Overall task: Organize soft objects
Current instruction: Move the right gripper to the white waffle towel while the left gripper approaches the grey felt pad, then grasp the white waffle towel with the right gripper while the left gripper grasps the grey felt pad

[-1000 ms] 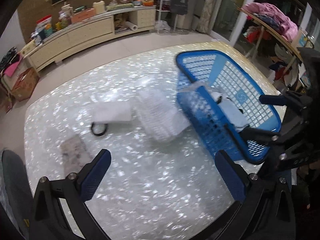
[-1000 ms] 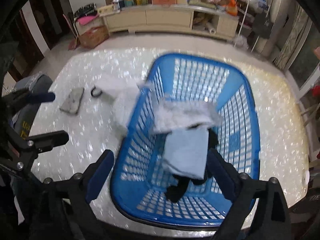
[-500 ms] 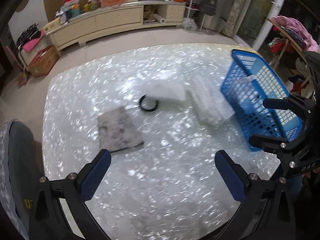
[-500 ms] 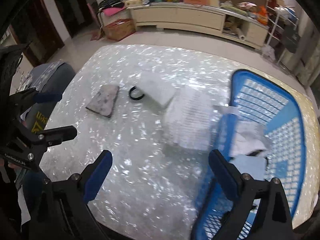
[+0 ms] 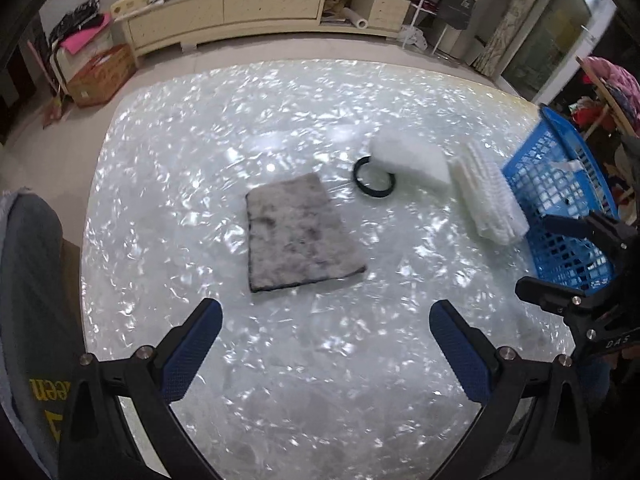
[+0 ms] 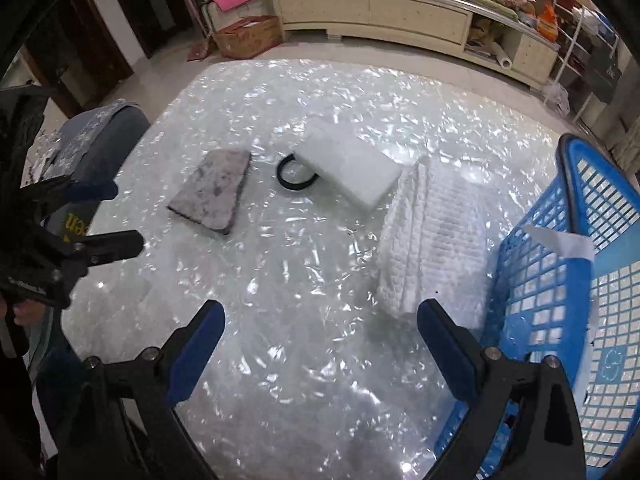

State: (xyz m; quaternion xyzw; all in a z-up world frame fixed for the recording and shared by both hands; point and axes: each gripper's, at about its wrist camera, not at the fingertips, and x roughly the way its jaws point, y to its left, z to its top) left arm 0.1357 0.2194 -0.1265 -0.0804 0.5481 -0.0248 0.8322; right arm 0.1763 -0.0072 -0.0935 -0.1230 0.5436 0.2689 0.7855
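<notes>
Currently, from the left wrist view, we see the left gripper (image 5: 326, 344) empty with fingers wide apart, above the table (image 5: 280, 400). Three soft items and a ring lie outside the basket (image 5: 556, 216): a grey cloth (image 5: 298, 234) nearest us, a black ring (image 5: 374, 179) tucked against a white foam block (image 5: 408, 157), and a white quilted towel (image 5: 490, 204) leaning at the basket's wall. From the right wrist view, the right gripper (image 6: 320, 350) is likewise spread and holds nothing; something white (image 6: 560, 242) drapes over the basket rim (image 6: 592, 184), so we judge loading partly done, three pieces left. The tabletop is glossy, pearly white, strongly reflective. Beyond it we note a long cream cabinet (image 6: 376, 12) cluttered on top and a cardboard box (image 6: 248, 36) on the tiled floor.
</notes>
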